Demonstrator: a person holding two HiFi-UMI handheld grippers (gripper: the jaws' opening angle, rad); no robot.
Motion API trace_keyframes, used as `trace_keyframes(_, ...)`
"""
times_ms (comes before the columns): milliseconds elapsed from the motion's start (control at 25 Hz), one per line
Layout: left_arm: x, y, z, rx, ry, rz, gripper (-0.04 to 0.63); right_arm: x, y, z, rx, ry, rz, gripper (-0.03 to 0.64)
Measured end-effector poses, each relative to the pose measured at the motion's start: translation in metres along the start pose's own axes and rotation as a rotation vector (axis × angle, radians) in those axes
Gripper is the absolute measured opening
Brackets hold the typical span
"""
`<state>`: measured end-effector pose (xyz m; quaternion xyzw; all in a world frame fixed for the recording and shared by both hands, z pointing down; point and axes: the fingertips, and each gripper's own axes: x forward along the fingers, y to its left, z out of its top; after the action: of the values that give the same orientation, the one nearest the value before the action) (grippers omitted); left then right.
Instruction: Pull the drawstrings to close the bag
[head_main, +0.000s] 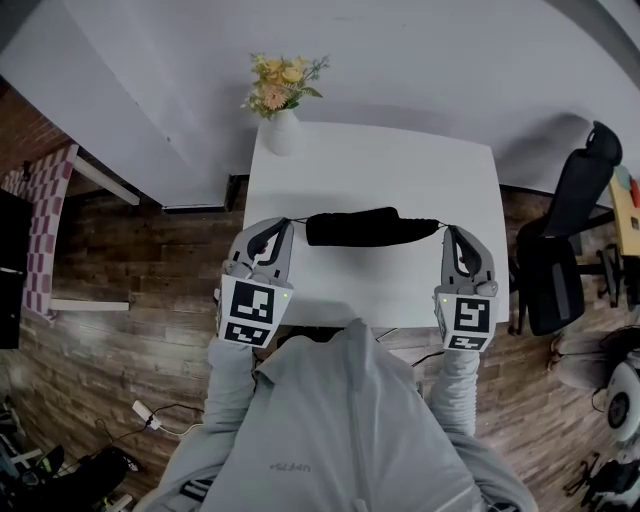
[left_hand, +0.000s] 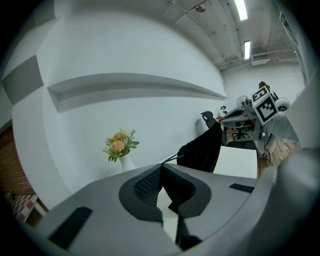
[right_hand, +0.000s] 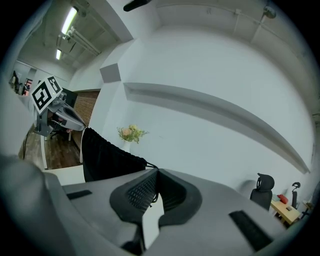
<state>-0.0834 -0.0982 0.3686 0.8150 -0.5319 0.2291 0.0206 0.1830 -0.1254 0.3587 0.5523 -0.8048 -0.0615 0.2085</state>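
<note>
Left gripper (head_main: 286, 224): jaws clenched on left drawstring (head_main: 298, 220). Right gripper (head_main: 447, 230): jaws clenched on right drawstring (head_main: 441, 224). Black bag (head_main: 365, 227) strung taut between them over middle of white table (head_main: 400, 165), one cord running out sideways from each end. Bag mouth gathered into pleats. Vase (head_main: 281, 133) with flowers (head_main: 281, 82) at far left table edge. Office chair (head_main: 565, 240) right of table.

Worktop (head_main: 380, 170): white, rectangular, standing on a wood-plank floor (head_main: 130, 270) against a pale wall. Item one: I see a white vase (head_main: 281, 135) of yellow and peach flowers, upright at the far left corner. Item two: a black bag (head_main: 365, 227) stretches across the middle. I cannot tell whether it touches the surface.
</note>
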Motion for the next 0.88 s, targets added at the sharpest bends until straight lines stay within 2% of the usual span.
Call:
trace_keyframes(240,0.003,0.006,-0.006,0.005,0.020,0.033,0.026,0.001,-0.011,-0.006,-0.020,0.027,-0.028,0.021)
trace_keyframes(880,0.005,0.032,-0.023,-0.030,0.065,0.055,0.026,0.004,-0.043,-0.026,-0.022,0.088,-0.113,0.021)
